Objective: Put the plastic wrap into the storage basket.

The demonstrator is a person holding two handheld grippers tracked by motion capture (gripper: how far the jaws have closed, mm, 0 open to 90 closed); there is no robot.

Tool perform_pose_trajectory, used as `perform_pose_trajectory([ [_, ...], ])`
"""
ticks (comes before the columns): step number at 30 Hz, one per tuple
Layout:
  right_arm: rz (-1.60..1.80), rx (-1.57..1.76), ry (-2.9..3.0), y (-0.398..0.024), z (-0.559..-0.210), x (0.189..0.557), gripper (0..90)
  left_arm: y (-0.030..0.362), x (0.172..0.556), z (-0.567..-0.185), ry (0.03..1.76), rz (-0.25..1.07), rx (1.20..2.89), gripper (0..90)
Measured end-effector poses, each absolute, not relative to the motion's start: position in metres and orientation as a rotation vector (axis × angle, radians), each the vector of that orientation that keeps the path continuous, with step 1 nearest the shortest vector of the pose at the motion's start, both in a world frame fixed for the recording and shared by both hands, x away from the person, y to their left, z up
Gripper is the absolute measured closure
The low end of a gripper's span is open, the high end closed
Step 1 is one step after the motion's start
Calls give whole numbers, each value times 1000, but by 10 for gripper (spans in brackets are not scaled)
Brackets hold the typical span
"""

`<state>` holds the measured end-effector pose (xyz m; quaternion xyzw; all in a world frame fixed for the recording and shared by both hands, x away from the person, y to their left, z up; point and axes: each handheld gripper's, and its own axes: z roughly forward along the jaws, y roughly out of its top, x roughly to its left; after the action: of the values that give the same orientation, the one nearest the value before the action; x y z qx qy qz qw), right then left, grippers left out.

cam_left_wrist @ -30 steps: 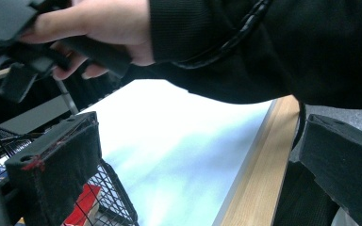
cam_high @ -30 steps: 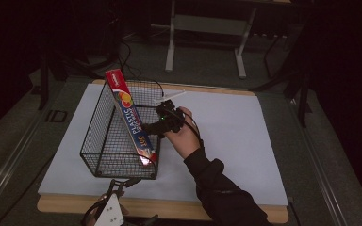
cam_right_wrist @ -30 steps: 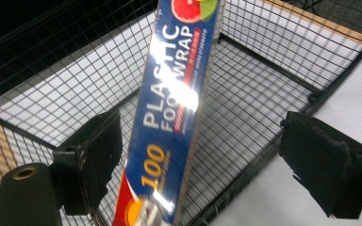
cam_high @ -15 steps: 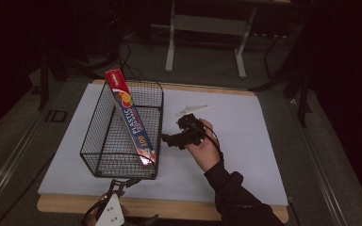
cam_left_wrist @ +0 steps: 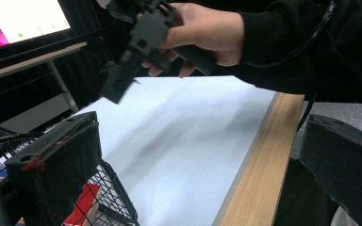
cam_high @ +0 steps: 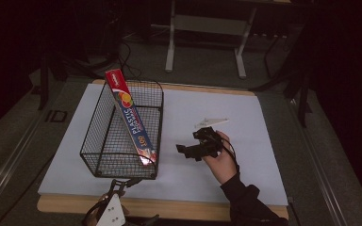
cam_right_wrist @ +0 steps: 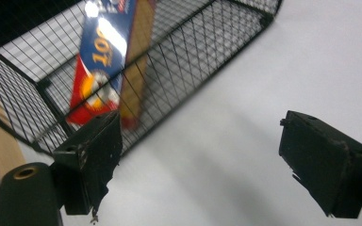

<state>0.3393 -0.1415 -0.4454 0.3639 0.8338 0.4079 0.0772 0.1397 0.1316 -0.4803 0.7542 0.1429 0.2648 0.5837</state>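
While the plastic wrap box [cam_high: 132, 117] leans inside the wire basket [cam_high: 104, 155], both grippers' jaws gape wide, empty.

A dim lab: white-covered table [cam_high: 245, 117], lit monitor [cam_left_wrist: 19, 21], trailing cables [cam_high: 122, 56].

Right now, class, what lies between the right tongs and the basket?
Bare white mat, seen in the high view, separates the right tongs from the basket.

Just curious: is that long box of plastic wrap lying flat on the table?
No, the plastic wrap box stands tilted inside the wire basket.
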Motion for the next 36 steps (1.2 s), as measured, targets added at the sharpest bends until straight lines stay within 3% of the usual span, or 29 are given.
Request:
perform_pose_trajectory([
  [14, 1168, 1126, 2542, -176, -475, 316, 138, 130, 140, -481, 331, 621, 1768, 2],
  [36, 1147, 1076, 2498, -196, -491, 295, 138, 129, 139, -481, 323, 620, 1781, 1],
])
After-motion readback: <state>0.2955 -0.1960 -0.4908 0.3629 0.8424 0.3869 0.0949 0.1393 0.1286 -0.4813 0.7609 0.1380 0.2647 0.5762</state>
